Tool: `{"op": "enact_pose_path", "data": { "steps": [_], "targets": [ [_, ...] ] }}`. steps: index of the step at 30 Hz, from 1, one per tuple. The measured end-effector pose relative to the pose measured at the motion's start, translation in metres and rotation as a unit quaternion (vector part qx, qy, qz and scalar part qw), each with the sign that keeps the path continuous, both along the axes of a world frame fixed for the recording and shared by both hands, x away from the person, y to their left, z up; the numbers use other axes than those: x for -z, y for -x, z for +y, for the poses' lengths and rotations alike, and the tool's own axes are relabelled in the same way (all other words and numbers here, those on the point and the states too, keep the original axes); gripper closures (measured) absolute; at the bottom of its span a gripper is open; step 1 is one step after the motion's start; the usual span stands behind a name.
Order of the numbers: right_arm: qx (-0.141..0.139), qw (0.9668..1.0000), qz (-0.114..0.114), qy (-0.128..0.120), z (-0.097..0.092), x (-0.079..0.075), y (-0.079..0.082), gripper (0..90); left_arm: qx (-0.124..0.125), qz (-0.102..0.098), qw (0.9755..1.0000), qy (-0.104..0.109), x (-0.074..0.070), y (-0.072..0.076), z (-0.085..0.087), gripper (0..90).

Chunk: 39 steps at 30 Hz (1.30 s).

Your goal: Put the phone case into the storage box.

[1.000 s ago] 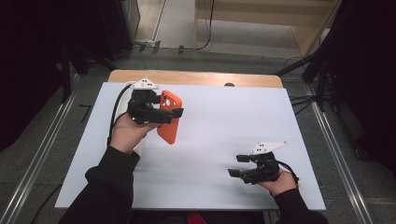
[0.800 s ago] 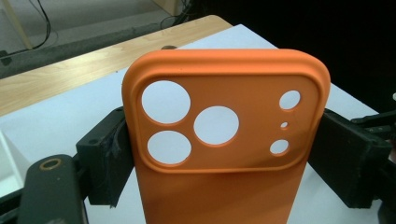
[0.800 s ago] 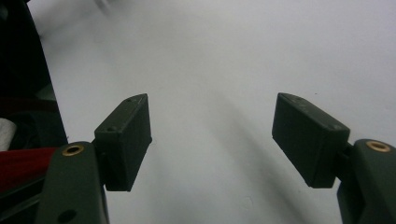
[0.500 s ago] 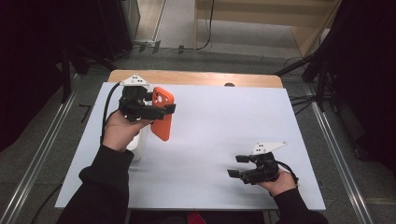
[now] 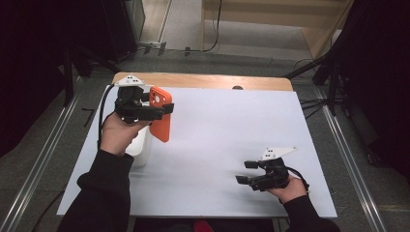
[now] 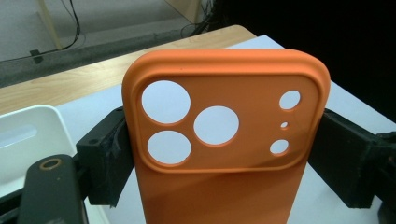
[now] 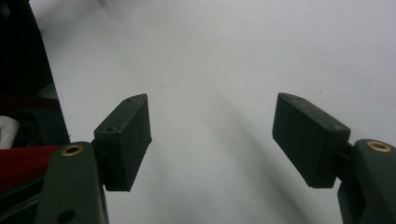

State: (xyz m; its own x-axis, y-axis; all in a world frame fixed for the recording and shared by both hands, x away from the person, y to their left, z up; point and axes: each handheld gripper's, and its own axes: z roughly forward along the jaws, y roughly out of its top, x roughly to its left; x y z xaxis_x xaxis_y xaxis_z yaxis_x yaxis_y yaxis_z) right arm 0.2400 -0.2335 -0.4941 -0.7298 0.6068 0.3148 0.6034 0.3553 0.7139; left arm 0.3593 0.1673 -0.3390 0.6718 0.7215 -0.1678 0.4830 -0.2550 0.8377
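Note:
An orange phone case [image 5: 161, 121] with round camera cut-outs hangs upright above the left part of the white table [image 5: 232, 125]. My left gripper [image 5: 163, 110] is shut on it, its jaws pressing the case's two long edges. In the left gripper view the case [image 6: 224, 186] spans the gap between both black pads [image 6: 108, 158], with my left gripper [image 6: 219, 156] clamped around it. My right gripper [image 5: 244, 172] rests low near the front right of the table, held by a hand. Its jaws stand apart over bare white surface, and my right gripper [image 7: 215, 135] has nothing between its pads.
A white box-like container [image 5: 139, 147] sits on the table just under the left hand, also visible as a white container [image 6: 28, 135] beside the case. A strip of bare wood [image 5: 203, 81] runs along the table's far edge, with a small dark object [image 5: 237, 88] on it.
The left hand has carried the orange case leftward and slightly toward the far side, uncovering the white container beneath. The right gripper has stayed where it was.

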Motion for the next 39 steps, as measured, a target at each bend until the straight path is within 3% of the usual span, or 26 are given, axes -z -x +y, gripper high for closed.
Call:
{"op": "enact_pose_path", "data": {
  "steps": [23,26,34,39],
  "targets": [
    [-0.005,0.9999,-0.009,0.001,0.004,-0.003,0.003,26.9,-0.082,-0.017,0.9965,0.000,-0.004,-0.006,0.035,15.7],
    [-0.006,1.0000,-0.008,0.001,0.004,-0.003,0.003,26.9,-0.093,-0.022,0.9954,-0.006,-0.005,-0.005,0.037,15.6],
    [-0.007,0.9999,-0.010,-0.002,0.005,-0.004,0.004,26.9,-0.112,-0.021,0.9935,0.007,-0.007,-0.008,0.043,15.7],
    [-0.006,0.9999,-0.014,-0.002,0.005,-0.005,0.004,26.9,-0.119,-0.023,0.9926,0.001,-0.011,-0.012,0.042,15.7]
  ]
}}
